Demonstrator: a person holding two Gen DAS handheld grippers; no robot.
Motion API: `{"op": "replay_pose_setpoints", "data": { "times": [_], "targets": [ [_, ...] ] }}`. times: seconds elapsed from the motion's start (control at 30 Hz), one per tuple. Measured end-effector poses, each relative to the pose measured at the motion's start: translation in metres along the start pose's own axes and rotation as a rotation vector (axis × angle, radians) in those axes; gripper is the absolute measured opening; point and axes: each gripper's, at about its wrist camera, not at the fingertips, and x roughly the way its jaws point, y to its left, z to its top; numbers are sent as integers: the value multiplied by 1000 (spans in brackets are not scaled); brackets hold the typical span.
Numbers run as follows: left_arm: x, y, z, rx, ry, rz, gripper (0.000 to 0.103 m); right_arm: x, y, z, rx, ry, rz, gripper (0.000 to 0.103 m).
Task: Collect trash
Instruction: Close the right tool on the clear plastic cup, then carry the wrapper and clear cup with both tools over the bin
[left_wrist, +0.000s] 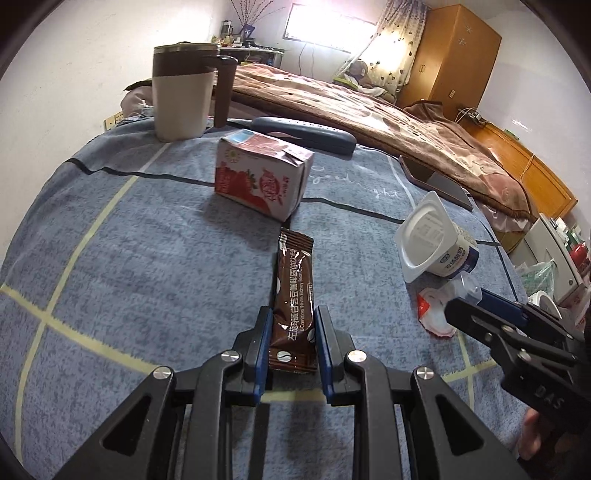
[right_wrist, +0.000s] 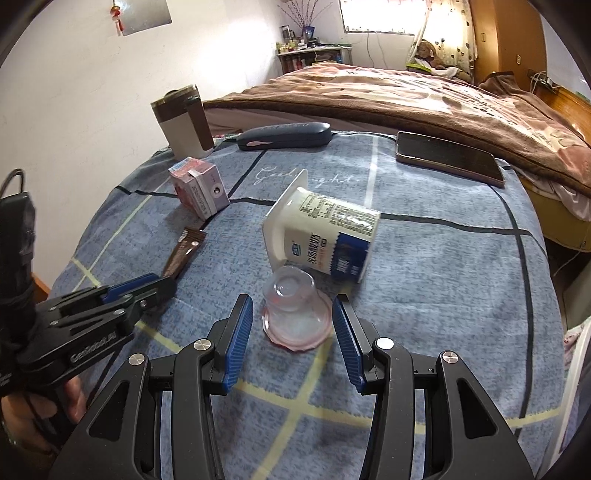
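A brown coffee sachet (left_wrist: 293, 273) lies lengthwise on the blue checked cloth (left_wrist: 147, 258), and my left gripper (left_wrist: 293, 314) is shut on its near end. In the right wrist view the same sachet (right_wrist: 186, 249) runs into that left gripper (right_wrist: 162, 286). A small clear plastic cup (right_wrist: 295, 321) with a pinkish rim lies upside down between the fingers of my right gripper (right_wrist: 291, 301), which is open; a little cloth shows on each side of it. A white and blue yogurt cup (right_wrist: 328, 236) lies on its side just beyond. A pink strawberry milk carton (left_wrist: 262, 177) stands farther back.
A brown and cream lidded mug (left_wrist: 183, 92) and a dark glasses case (left_wrist: 303, 133) sit at the far edge. A phone (right_wrist: 448, 158) lies at the back right, next to a bed with a brown blanket (right_wrist: 406, 96). A hand (right_wrist: 22, 413) holds the left gripper.
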Motion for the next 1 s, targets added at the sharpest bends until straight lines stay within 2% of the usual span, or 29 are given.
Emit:
{"op": "replay_pose_setpoints", "data": {
  "times": [0.43,0.5,0.53,0.57,1.0],
  "targets": [
    [-1,2,-2,-8,-2,-2,24,9,0,0,46,3,-10,47],
    [-1,2,-2,-9,-4,-3,24,9,0,0,52,0,-16,45],
    [-1,2,-2,-10,-4,-2,24,9,0,0,52,-1,-18,39],
    [-2,2,-3,-12,-5,-3,24,9,0,0,52,-2,-24,37],
    [-10,0,-7,-11,-15,-1,24,2,0,-3,62,-23,-26,36]
  ]
}}
